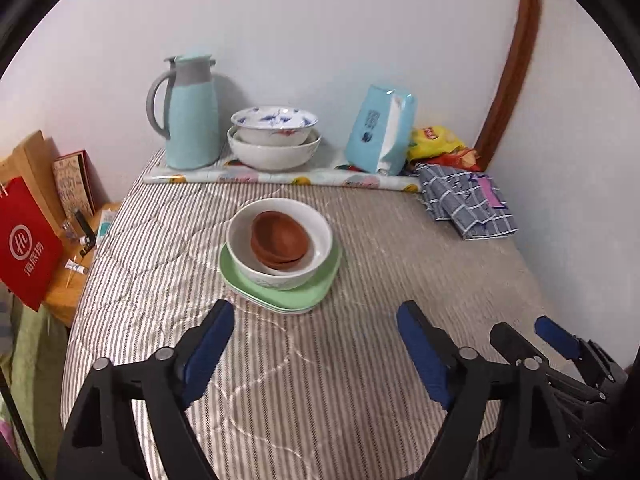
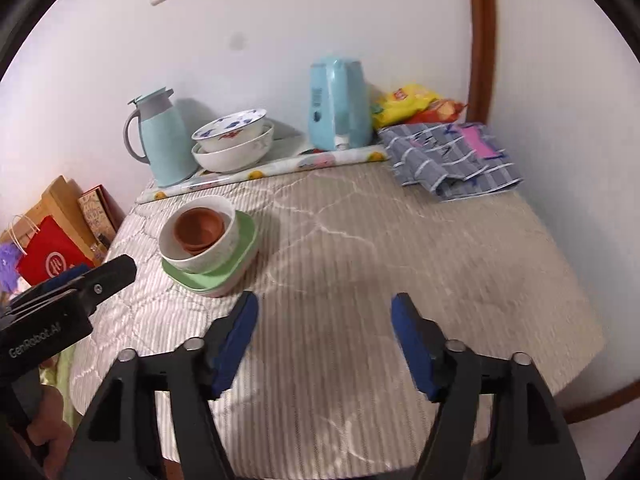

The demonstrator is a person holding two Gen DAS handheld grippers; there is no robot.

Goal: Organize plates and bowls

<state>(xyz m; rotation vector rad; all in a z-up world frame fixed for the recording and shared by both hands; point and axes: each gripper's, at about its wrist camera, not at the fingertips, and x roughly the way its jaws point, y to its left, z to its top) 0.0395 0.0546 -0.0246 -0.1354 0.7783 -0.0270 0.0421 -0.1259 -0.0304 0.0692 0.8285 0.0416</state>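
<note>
A striped quilted cover [image 1: 280, 380] spreads over the carrying surface, which looks like a bed or a padded tabletop; which one cannot be told. Near its middle a stack of green plates [image 1: 280, 294] lies directly on the cover. Along the far edge by the wall runs a fruit-printed plastic sheet [image 1: 280, 178], its front edge rolled up. At the far right corner a blue checked cloth [image 1: 468, 204] lies crumpled on the cover, just beside the sheet's right end. Behind the cloth, against the wall, sits a yellow snack bag [image 1: 436, 142].
</note>
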